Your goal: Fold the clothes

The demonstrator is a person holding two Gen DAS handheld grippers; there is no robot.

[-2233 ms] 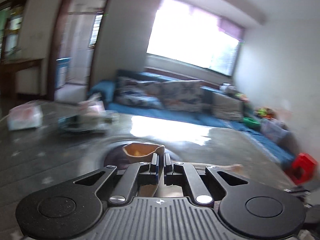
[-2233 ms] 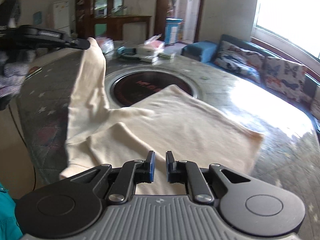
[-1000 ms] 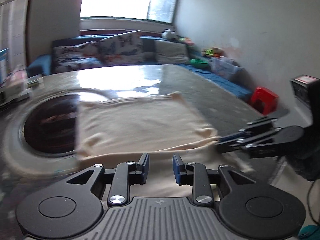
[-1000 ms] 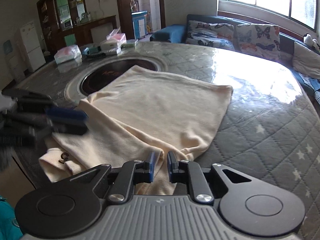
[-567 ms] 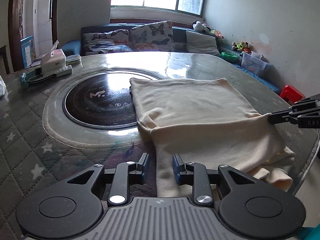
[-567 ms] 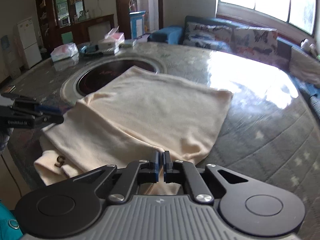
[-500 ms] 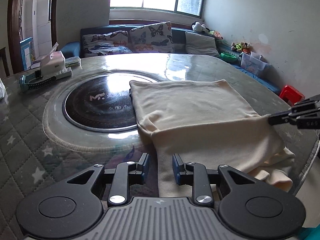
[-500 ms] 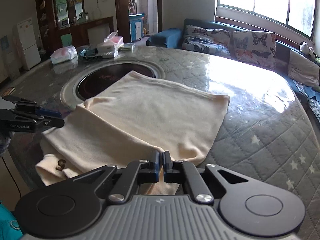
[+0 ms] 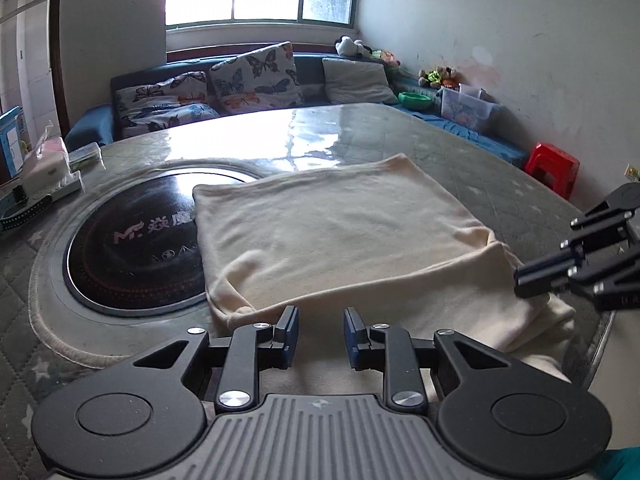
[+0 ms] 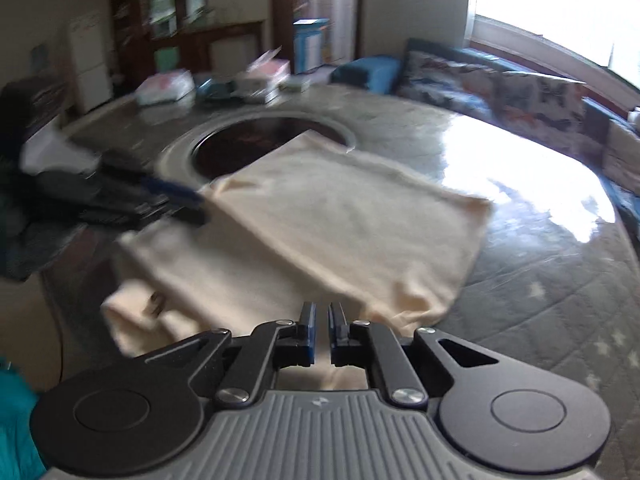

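Observation:
A cream garment (image 9: 340,232) lies folded flat on the round table, its left edge over the black hotplate (image 9: 132,248). A lower layer sticks out toward me and droops at the table's near rim. My left gripper (image 9: 321,332) is open just above the garment's near edge, nothing between its fingers. My right gripper (image 9: 520,282) reaches in from the right, its tip at the garment's right fold. In the blurred right wrist view, the right gripper (image 10: 322,332) has jaws almost together, a thin slit between them, over the garment (image 10: 340,220). The left gripper (image 10: 180,200) touches the left fold.
Tissue boxes (image 9: 44,164) and small items sit at the table's far left. A sofa with butterfly cushions (image 9: 248,76) runs behind the glossy table (image 9: 360,128). A red stool (image 9: 552,168) stands by the right wall. The table rim is close on the near right.
The left gripper has moved forward and closer to the garment's near edge, still open. The right gripper is moving, its view now blurred, and its jaws show a slightly wider slit.

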